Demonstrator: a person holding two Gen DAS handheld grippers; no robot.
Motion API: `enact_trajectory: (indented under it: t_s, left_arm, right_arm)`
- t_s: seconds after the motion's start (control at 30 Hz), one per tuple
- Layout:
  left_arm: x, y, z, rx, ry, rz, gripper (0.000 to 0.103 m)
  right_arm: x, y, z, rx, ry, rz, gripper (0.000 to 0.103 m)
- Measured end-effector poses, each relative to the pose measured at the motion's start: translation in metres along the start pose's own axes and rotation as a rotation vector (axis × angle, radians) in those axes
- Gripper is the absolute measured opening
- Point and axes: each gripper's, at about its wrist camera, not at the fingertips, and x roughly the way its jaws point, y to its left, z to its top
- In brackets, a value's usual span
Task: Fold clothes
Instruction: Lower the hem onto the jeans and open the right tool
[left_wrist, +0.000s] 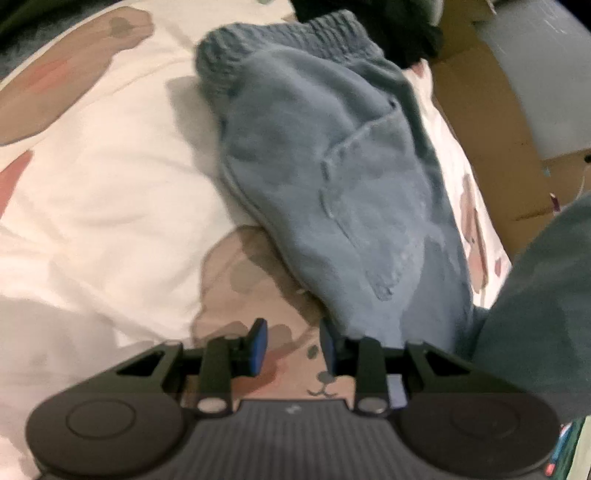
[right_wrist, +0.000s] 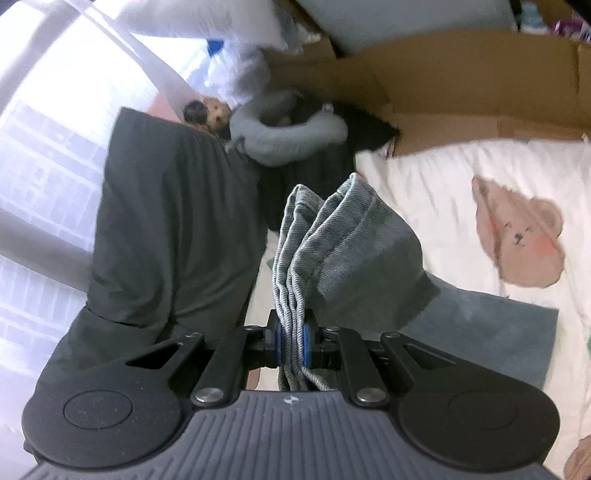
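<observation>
Blue-padded fingers of the right hand-held gripper (right_wrist: 291, 341) pinch a bunch of gathered ribbed hem belonging to a grey-blue knitted garment (right_wrist: 343, 240), so that several layers stand stacked edge-on between the pads; gripping all layers at once would keep the edges aligned as the fabric is carried. From this pinch the garment rises clear and drapes back down toward the bed sheet (right_wrist: 443, 177), a cream cover printed with bear motifs, where a flat portion of it lies spread. Seen from the left wrist, the same garment (left_wrist: 332, 177) slopes across the sheet (left_wrist: 110, 177), its ribbed band (left_wrist: 280, 40) at the far end and a sewn pocket seam on its face. The left hand-held gripper (left_wrist: 293, 341) hovers just beside the garment's near edge with its pads spread well apart and nothing between them, placed, by appearance, to take a second hold. A dark grey cloth (right_wrist: 170, 229) lies beside the work, with cardboard (right_wrist: 461, 74) beyond the bed. The fold looks to be partway through.
</observation>
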Motion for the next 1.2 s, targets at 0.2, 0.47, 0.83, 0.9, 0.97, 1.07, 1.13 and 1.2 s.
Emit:
enact_trajectory:
  t_s: [0.2, 0.47, 0.83, 0.9, 0.97, 1.07, 1.13, 1.2]
  left_arm:
    - [-0.002, 0.008, 0.003, -0.017, -0.008, 0.007, 0.032]
    - [-0.008, 0.013, 0.008, -0.03, -0.023, 0.017, 0.032]
    - [-0.036, 0.021, 0.019, -0.048, -0.077, 0.026, 0.033]
    - [-0.038, 0.026, 0.015, -0.059, -0.074, 0.043, 0.033]
    - [-0.045, 0.036, 0.012, -0.078, -0.072, 0.053, 0.033]
    - [-0.051, 0.04, 0.012, -0.081, -0.081, 0.079, 0.033]
    - [-0.055, 0.043, 0.014, -0.083, -0.091, 0.088, 0.033]
    - [-0.057, 0.045, 0.016, -0.087, -0.099, 0.095, 0.033]
  right_arm:
    - [0.058, -0.016, -0.007, 0.061, 0.07, -0.016, 0.01]
    - [0.11, -0.027, -0.015, 0.132, 0.07, -0.026, 0.01]
    - [0.175, -0.02, -0.02, 0.157, 0.055, -0.029, 0.01]
    - [0.186, -0.018, -0.022, 0.161, 0.052, -0.024, 0.01]
    - [0.196, -0.017, -0.025, 0.172, 0.046, -0.013, 0.011]
    - [0.212, -0.015, -0.03, 0.168, 0.039, -0.007, 0.011]
    - [0.222, -0.014, -0.034, 0.155, 0.032, -0.013, 0.013]
    - [0.231, -0.016, -0.039, 0.168, 0.03, -0.006, 0.013]
